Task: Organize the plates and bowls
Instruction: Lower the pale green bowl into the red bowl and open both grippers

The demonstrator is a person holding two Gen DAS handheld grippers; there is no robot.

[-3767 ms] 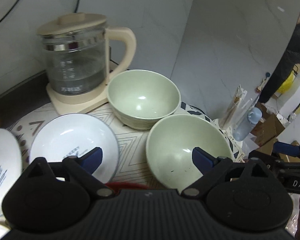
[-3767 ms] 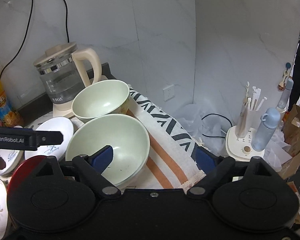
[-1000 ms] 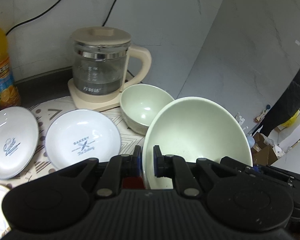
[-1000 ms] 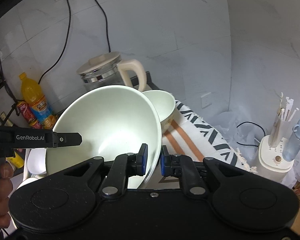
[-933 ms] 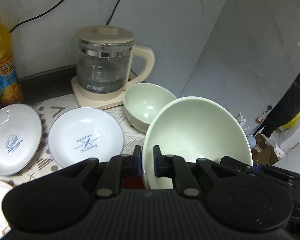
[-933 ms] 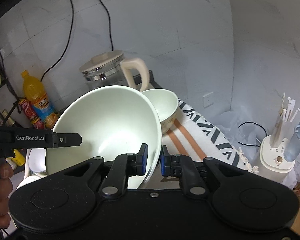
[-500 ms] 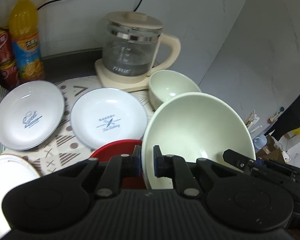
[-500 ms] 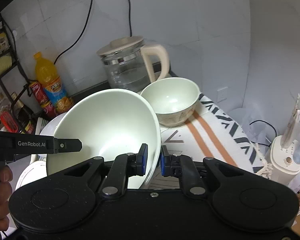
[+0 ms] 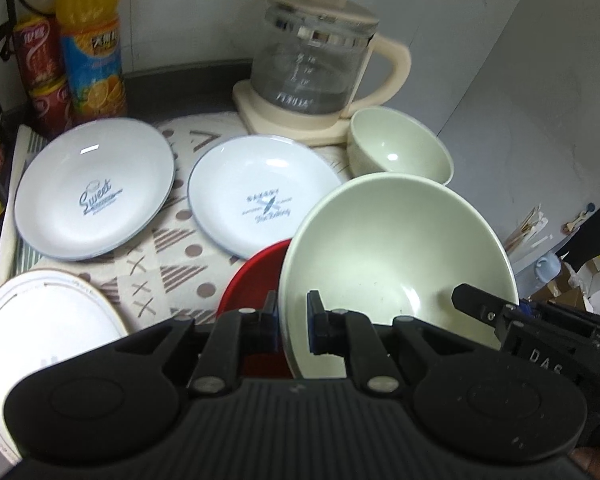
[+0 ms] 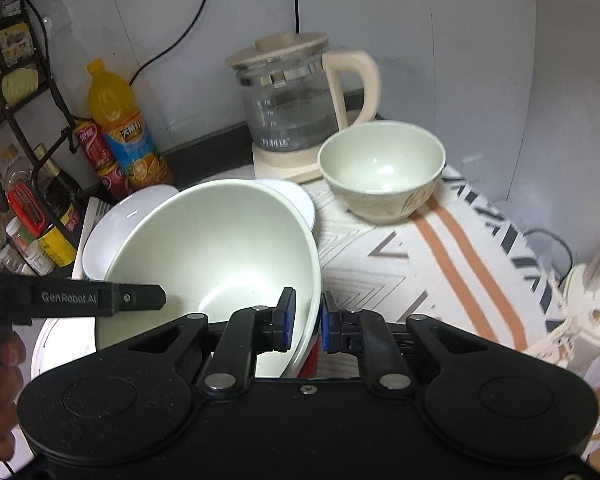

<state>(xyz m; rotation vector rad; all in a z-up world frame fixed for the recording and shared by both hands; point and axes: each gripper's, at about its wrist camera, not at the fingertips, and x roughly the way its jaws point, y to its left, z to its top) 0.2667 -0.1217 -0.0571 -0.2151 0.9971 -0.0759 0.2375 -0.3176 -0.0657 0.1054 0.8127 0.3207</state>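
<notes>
A large pale green bowl (image 9: 392,248) hangs tilted above the cloth, held by both grippers. My left gripper (image 9: 294,320) is shut on its left rim. On the right rim my right gripper (image 10: 306,320) is shut, and the bowl (image 10: 212,248) fills the left of the right wrist view. A red dish (image 9: 256,276) lies just under the bowl, mostly hidden. A smaller green bowl (image 9: 400,152) stands upright by the kettle. Two white printed plates (image 9: 92,188) (image 9: 260,196) lie flat to the left, and a third white plate (image 9: 40,328) sits at the near left.
A glass kettle (image 9: 312,56) on its cream base stands at the back by the wall. An orange juice bottle (image 9: 92,48) and red cans (image 9: 40,64) stand at the back left. A rack of bottles (image 10: 24,200) is at the far left. A patterned cloth (image 10: 420,264) covers the counter.
Both grippers have carried the large bowl leftward and lower, over the red dish. The plates, bottle and cans have come further into view. Both grips are unchanged.
</notes>
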